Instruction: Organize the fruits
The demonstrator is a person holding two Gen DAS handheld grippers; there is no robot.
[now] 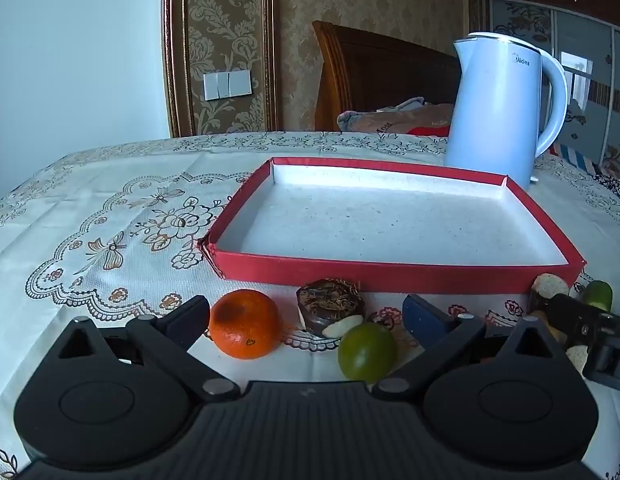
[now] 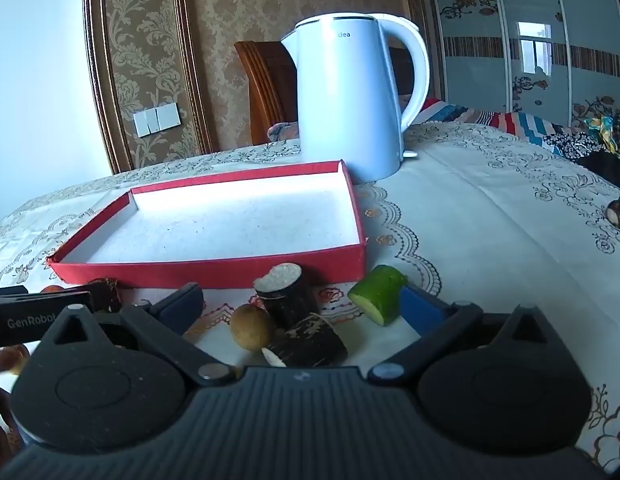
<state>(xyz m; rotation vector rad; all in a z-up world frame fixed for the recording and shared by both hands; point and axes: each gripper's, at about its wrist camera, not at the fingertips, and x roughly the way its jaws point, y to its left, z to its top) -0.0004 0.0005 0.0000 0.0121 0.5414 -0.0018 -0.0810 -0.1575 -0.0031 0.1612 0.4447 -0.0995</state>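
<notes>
A red shallow box point(image 1: 389, 270) with a white inside lies on the table, nothing in it; it also shows in the right wrist view point(image 2: 214, 270). In front of it, between my open left gripper's point(image 1: 306, 316) fingers, lie an orange point(image 1: 244, 323), a dark brown cut piece point(image 1: 329, 307) and a green round fruit point(image 1: 367, 352). My right gripper point(image 2: 302, 308) is open around two dark cut pieces point(image 2: 284, 290) point(image 2: 310, 344) and a small brown round fruit point(image 2: 252, 327). A green cut piece point(image 2: 379, 294) touches its right finger.
A white electric kettle point(image 1: 497, 108) stands behind the box's right corner, also in the right wrist view point(image 2: 349, 96). A flower-patterned tablecloth point(image 1: 122, 220) covers the table. Another dark piece point(image 2: 618, 214) lies far right. A bed and a wardrobe are behind.
</notes>
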